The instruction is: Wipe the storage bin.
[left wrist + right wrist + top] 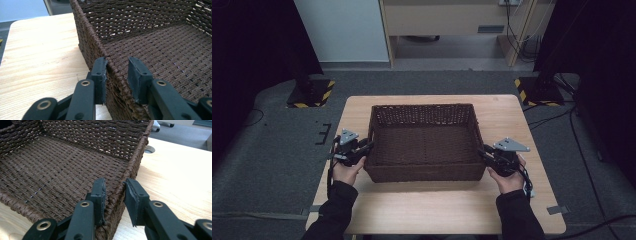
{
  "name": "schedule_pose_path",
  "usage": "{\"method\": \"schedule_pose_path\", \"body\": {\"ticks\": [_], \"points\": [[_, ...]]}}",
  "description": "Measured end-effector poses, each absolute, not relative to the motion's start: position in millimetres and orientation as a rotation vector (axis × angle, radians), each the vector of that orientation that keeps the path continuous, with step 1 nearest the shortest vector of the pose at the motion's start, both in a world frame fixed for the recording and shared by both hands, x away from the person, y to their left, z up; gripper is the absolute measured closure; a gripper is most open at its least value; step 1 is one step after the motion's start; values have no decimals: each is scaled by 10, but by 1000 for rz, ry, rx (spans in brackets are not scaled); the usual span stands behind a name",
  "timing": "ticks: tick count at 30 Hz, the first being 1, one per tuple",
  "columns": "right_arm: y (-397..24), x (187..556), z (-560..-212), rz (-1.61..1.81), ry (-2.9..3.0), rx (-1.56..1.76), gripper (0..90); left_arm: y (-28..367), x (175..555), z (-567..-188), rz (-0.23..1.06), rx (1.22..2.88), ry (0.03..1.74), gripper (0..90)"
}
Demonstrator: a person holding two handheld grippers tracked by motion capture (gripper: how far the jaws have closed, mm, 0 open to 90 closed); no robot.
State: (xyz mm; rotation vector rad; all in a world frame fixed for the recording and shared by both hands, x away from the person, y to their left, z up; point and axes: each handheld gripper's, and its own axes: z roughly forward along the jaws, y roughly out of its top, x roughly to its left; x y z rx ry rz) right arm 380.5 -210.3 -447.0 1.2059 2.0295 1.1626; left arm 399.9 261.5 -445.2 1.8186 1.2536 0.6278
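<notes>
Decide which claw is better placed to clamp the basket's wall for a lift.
Right, probably: the right claw flanks the basket wall closely; the left claw leaves a gap at its inner pad.

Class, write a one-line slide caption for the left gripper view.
Left gripper straddles the rim of the brown woven basket on the wooden table, one jaw outside, one inside.

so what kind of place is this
Probably a lab or workshop set up for recording, not a home. A plain light wooden table stands on grey carpet, yellow-and-black striped stand bases flank it, and loose black cables trail by the far wall.
</notes>
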Motion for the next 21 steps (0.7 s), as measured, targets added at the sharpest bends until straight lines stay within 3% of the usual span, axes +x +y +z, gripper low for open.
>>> {"method": "schedule_pose_path", "body": {"ticks": [4, 13, 21], "points": [[-2108, 3803, -4472, 1170, 2029, 1197, 690, 2617, 3991, -4448, 625, 1822, 1245, 653], [-2308, 3760, -4346, 1280, 1872, 1197, 405, 2763, 3789, -4270, 617, 1738, 1168, 481], [-2616, 3752, -4432, 1232, 1815, 1264, 266, 3103, 3632, -4348, 649, 1712, 1219, 401]]}}
